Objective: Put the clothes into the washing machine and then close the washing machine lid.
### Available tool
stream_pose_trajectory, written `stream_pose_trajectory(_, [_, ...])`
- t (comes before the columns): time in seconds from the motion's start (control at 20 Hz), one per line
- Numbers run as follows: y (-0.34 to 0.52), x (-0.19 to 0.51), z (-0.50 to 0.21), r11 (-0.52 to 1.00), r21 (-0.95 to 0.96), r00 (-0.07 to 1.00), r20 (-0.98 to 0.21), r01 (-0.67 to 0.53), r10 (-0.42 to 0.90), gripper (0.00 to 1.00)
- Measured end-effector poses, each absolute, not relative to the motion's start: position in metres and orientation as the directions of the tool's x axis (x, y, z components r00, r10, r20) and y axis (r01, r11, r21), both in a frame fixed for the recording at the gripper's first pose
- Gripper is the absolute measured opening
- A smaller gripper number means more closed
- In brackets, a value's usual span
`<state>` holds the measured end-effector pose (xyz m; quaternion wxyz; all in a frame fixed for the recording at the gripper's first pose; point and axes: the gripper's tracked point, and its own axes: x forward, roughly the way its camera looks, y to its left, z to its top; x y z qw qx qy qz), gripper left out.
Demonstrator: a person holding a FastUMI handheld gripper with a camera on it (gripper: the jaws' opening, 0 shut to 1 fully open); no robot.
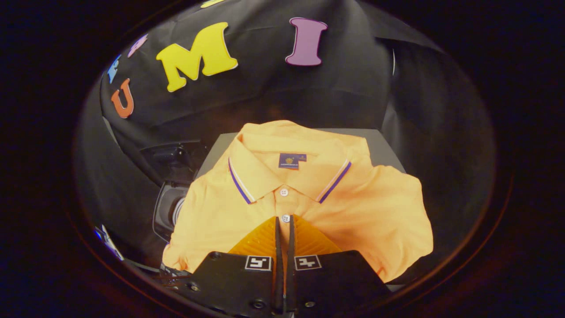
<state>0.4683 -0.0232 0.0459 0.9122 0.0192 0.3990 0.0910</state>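
- The gripper is sitting over the front of an orange polo shirt, its fingers drawn nearly together at the button placket; whether fabric is pinched between them, I cannot tell.
- The shirt is lying folded, collar away from the fingers, covering a grey desk.
- A dark machine is showing beside the shirt, partly hidden by it.

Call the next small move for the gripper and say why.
Probably lift and carry toward the dark machine beside the shirt. The gripper has its fingers nearly together over the placket of the folded orange polo shirt, just below the second button. A thin strip of fabric seems pinched between them, though the hold is hard to confirm, so raise slowly.
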Motion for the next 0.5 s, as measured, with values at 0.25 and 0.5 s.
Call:
stream_pose_trajectory(0.25, [0.014,0.464,0.094,0.970,0.131,0.703,-0.670,-0.206,0.240,0.06])
stream_pose_trajectory(0.5, [0.056,0.459,0.136,0.951,0.146,0.719,-0.627,-0.272,0.302,0.06])
